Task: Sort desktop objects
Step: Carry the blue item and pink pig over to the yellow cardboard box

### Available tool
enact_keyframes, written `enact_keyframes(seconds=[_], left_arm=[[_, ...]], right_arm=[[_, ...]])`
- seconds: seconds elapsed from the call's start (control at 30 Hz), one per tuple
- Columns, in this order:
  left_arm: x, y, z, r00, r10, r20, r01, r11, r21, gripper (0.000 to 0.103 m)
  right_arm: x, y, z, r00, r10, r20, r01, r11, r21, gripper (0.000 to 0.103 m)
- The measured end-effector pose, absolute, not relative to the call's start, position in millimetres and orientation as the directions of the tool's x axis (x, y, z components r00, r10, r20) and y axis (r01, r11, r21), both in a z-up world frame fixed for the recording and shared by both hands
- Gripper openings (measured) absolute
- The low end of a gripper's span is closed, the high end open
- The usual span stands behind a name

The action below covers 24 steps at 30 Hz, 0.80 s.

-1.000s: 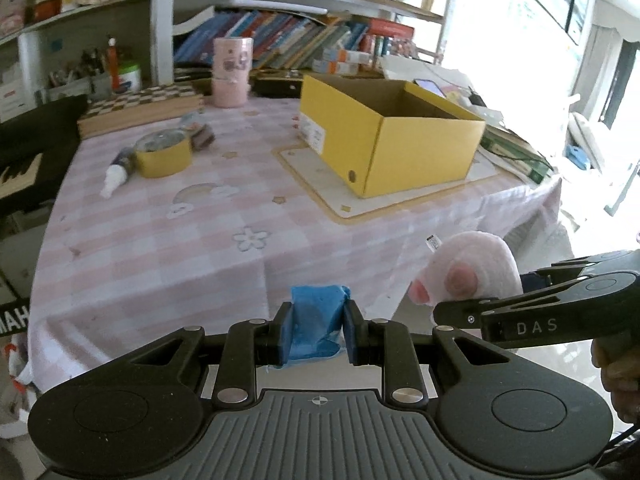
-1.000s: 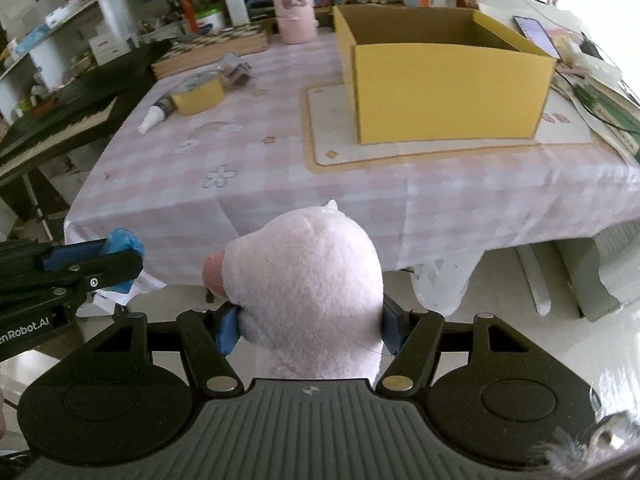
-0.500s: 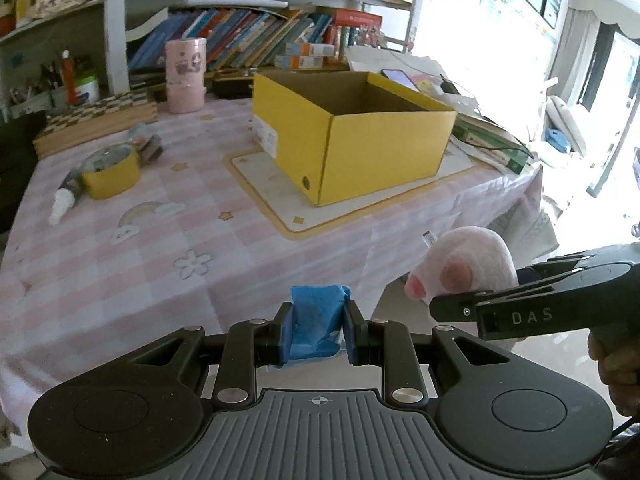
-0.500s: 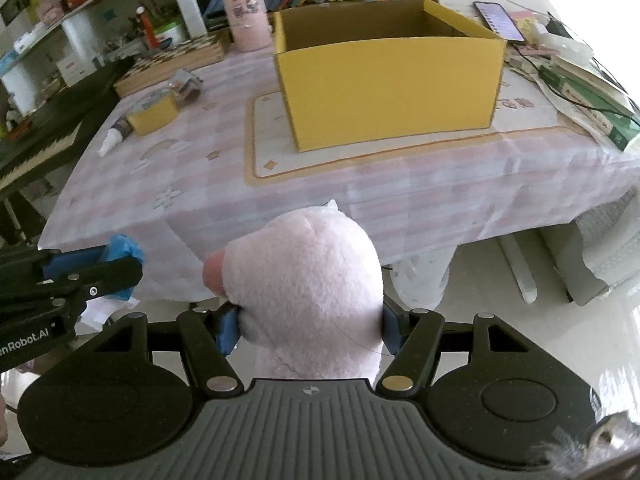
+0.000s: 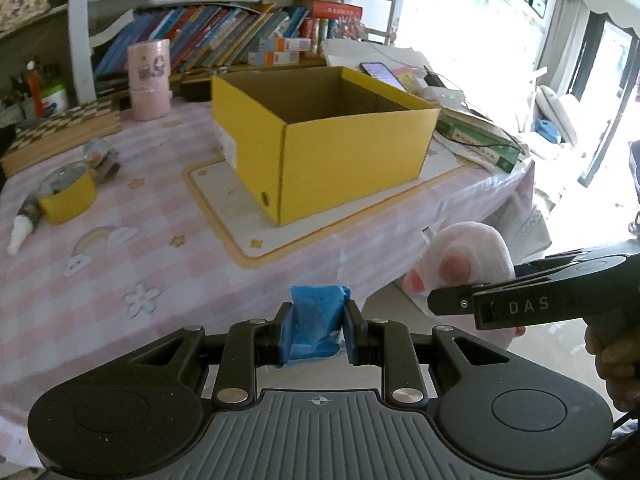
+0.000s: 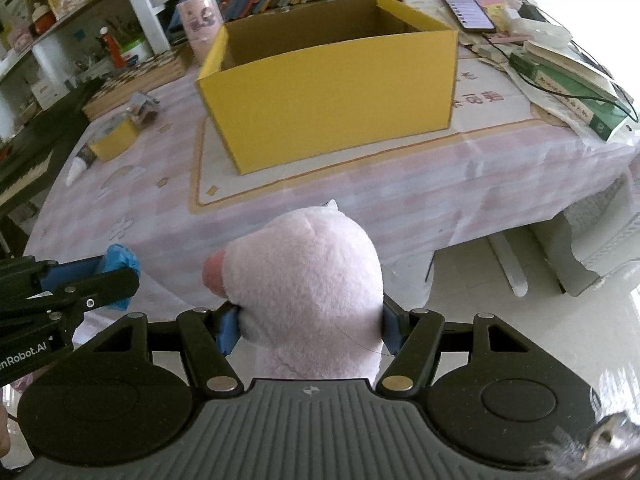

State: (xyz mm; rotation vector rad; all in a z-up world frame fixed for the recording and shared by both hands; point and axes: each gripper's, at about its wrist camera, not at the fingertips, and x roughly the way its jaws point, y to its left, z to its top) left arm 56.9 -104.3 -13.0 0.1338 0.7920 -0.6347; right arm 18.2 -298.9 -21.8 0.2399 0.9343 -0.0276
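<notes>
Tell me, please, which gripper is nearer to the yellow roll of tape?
Left. The left gripper faces the tape from its near right; the right gripper, holding the pink plush, sits farther right.

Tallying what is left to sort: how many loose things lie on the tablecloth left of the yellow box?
3: a yellow tape roll, a white-tipped tube touching its left side, and a small blurry item just behind it. More may be hidden.
</notes>
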Motion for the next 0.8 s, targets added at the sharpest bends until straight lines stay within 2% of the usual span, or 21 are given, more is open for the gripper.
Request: enact_keyframes(seconds=[0.4,0.8], left_arm=[[80.2,-160.8,-7.4,0.528,-0.515,-0.675,0.608,0.785,-0.124,0.024],[103.3,-203.5,43.0,0.644,-0.545,-0.536,0.61,0.79,-0.07,0.024]], right_arm=[[40.3,-353.8,-16.2,0.613,0.059,-0.788,0.148,0.971,0.189,0.063],[81.3,-411.3,45.5,0.763,0.05,-0.644,0.09,0.979,0.183,0.063]])
